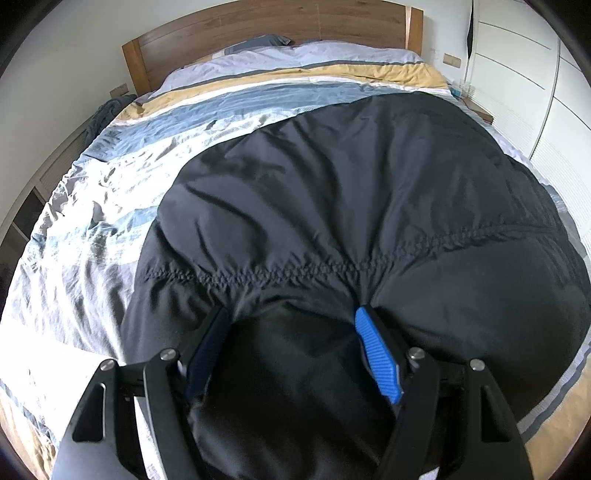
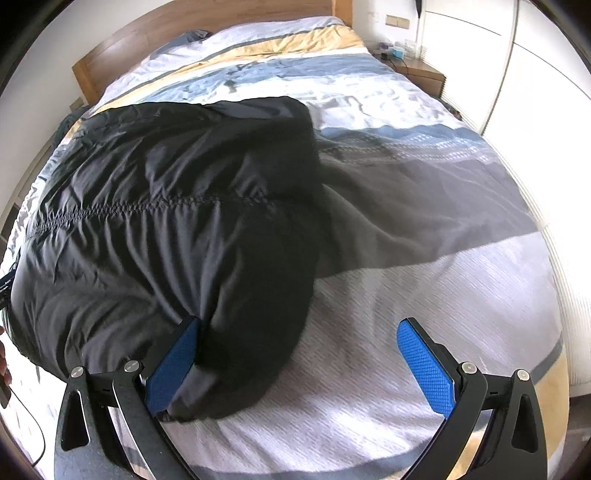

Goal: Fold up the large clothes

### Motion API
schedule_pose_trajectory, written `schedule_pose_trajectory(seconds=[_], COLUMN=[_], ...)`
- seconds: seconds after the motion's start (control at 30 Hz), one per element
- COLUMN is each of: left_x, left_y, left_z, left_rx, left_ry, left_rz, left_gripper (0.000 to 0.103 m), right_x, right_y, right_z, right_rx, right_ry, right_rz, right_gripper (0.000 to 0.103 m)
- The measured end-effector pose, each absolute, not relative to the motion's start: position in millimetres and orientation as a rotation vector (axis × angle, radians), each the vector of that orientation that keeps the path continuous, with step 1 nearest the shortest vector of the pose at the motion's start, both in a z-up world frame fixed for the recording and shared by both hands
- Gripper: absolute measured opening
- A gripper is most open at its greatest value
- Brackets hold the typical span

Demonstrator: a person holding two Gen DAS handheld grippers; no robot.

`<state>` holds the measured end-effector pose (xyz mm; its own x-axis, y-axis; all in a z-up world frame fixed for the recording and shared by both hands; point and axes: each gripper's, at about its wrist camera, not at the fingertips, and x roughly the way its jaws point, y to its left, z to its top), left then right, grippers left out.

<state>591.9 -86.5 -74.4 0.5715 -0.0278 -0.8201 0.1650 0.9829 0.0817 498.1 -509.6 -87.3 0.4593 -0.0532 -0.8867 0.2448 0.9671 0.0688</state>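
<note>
Garment: a large black padded jacket (image 1: 332, 206), thin shiny shell, puffy and creased, lying spread on the bed.
Seam: a gathered, puckered stitch line (image 1: 295, 271) runs across the jacket from side to side; in the right wrist view the same line (image 2: 147, 208) crosses the fabric about midway up.
Near edge: in the left wrist view the jacket bulges up toward the camera, with a darker fold of it filling the space between the fingers.
Far edge: in the right wrist view the jacket ends in a rounded corner with a dark shadow on the bedding beside it.
Left claw (image 1: 291, 325): jaws spread wide, with a thick bunch of the black jacket between them; both blue pads (image 1: 376, 354) lie against the fabric, but whether they squeeze it or merely sit around it I cannot tell.
Right claw (image 2: 299, 339): jaws wide apart; the left pad (image 2: 177, 362) touches the rounded lower edge of the jacket, the right pad (image 2: 424, 365) stands free above bare bedding; nothing is gripped.
Bed: a duvet cover (image 1: 92, 229) in white, blue, grey and yellow bands, wrinkled, carries the jacket.
Headboard: wooden headboard (image 1: 258, 26) at the far end.
Surroundings: white wardrobe doors (image 1: 517, 74) to the right of the bed; a wooden bedside table (image 2: 424, 74) near the far right corner.
</note>
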Motion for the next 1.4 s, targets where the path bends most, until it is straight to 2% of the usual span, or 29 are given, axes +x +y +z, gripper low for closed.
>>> schedule_pose_trajectory(seconds=[0.57,1.0,1.4], left_x=[574.3,575.6,588.0], left_y=[-59.7,28.5,72.5], left_z=[-41.8,-25.2,-55.7], left_rx=[0.129,-0.08,-0.329], left_ry=[0.93,0.941,1.022], left_rz=[-0.124,-0.106,-0.226], left_gripper=[0.07,0.07,0.07], right_x=[472.3,469.7,474.8], right_y=[-533.2,-536.4,-531.8], right_z=[-65.7,-45.7,-53.1], right_rx=[0.303,0.31,0.256], right_ry=[1.057,1.042,1.051], right_rz=[-0.239,-0.2,-0.18], right_gripper=[0.102,0.102,0.102])
